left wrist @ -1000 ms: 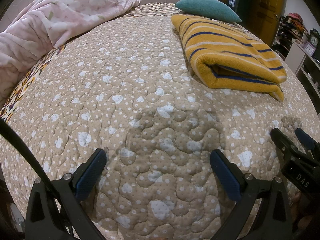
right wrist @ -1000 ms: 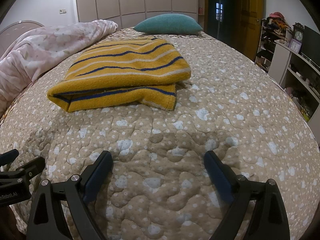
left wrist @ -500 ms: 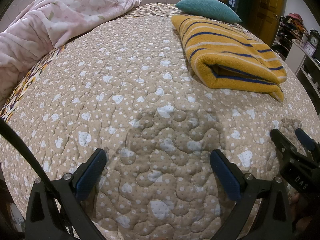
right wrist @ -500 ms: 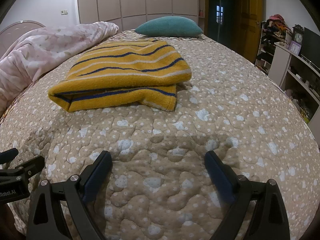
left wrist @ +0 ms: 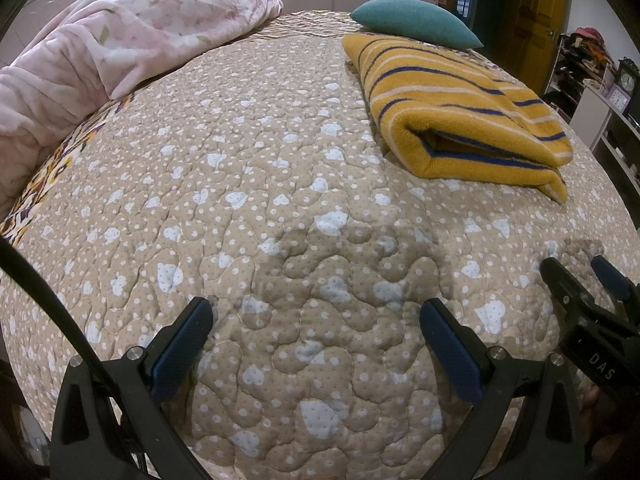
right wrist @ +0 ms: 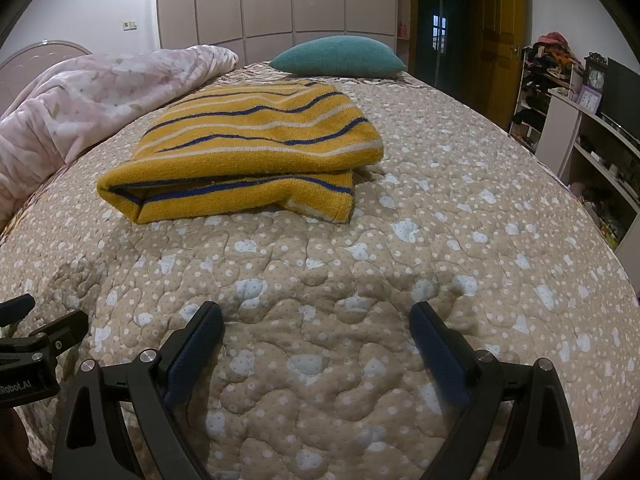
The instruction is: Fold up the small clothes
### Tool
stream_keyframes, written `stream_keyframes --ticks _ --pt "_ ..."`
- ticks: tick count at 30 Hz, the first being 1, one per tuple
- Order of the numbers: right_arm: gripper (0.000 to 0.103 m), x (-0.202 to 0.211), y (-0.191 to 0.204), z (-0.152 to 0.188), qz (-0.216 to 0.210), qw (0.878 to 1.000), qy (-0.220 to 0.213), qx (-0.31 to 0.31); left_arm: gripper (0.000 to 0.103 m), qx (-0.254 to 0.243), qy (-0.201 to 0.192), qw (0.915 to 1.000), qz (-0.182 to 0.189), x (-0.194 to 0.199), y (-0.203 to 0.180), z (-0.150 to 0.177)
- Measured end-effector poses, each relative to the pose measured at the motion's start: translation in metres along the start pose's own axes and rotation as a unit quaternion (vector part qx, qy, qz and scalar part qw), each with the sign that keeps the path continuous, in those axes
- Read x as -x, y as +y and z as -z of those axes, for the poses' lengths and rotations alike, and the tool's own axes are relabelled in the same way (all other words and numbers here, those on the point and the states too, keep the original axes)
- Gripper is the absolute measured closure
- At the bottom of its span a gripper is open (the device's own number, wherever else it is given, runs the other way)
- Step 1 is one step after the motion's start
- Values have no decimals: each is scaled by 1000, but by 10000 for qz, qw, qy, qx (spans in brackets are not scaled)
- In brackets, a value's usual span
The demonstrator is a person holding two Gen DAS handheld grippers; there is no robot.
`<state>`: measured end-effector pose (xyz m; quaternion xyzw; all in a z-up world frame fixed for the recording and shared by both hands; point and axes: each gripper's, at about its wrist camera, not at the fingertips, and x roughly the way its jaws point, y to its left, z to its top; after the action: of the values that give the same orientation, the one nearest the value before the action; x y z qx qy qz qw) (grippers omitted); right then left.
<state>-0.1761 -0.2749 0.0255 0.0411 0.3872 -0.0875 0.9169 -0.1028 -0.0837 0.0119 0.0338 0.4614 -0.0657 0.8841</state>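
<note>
A beige quilted bedspread [right wrist: 460, 208] with pale hearts and dots is covering the bed. A pink floral duvet [right wrist: 92, 96] is lying bunched along its left side, and a teal pillow [right wrist: 340, 58] is resting at the far end. Pale wardrobe doors [right wrist: 276, 0] are lining the back wall, a wooden door [right wrist: 500, 36] is standing to their right, and white shelving [right wrist: 576, 148] (holding clocks) is running along the right.
</note>
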Motion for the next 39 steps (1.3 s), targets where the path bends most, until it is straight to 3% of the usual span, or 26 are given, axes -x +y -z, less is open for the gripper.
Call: stream_keyframes --ticks 39 --pt "5 0 2 3 43 10000 -76 21 0 72 -165 9998 1 0 0 1"
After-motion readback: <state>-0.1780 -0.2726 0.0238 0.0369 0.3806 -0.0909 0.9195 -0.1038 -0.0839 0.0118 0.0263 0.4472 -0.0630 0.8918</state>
